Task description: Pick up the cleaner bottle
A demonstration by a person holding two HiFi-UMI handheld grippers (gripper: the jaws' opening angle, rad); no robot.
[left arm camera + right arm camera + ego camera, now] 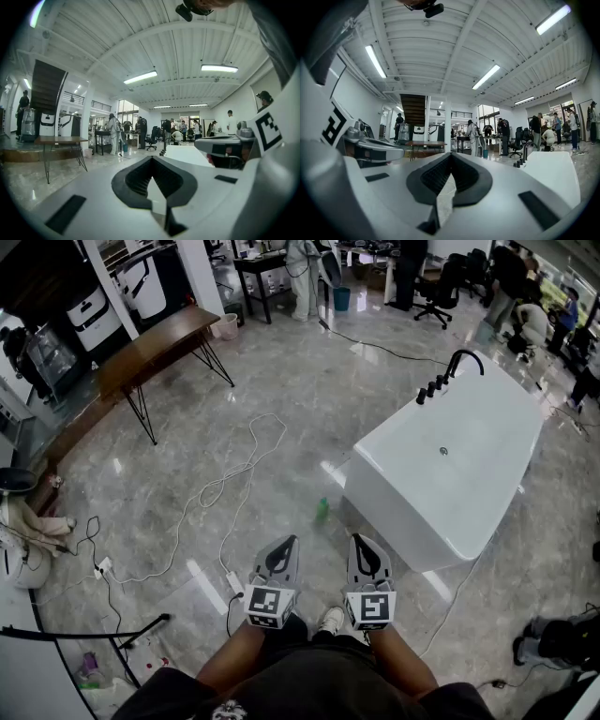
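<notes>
The cleaner bottle point(322, 511) is a small green bottle standing on the grey marble floor, just left of the white bathtub point(487, 442). Both grippers are held side by side close to the person's body, some way short of the bottle and above the floor. My left gripper point(289, 542) is shut with nothing in it, its tips meeting in the left gripper view point(151, 160). My right gripper point(360, 540) is likewise shut and empty point(450, 155). Neither gripper view shows the bottle; the jaws hide the floor ahead.
The bathtub with black taps point(448, 371) stands at the right. White cables point(232, 474) trail across the floor at the left, with a power strip point(103, 568). A wooden table point(155, 345) stands at the back left. People and office chairs are at the far end.
</notes>
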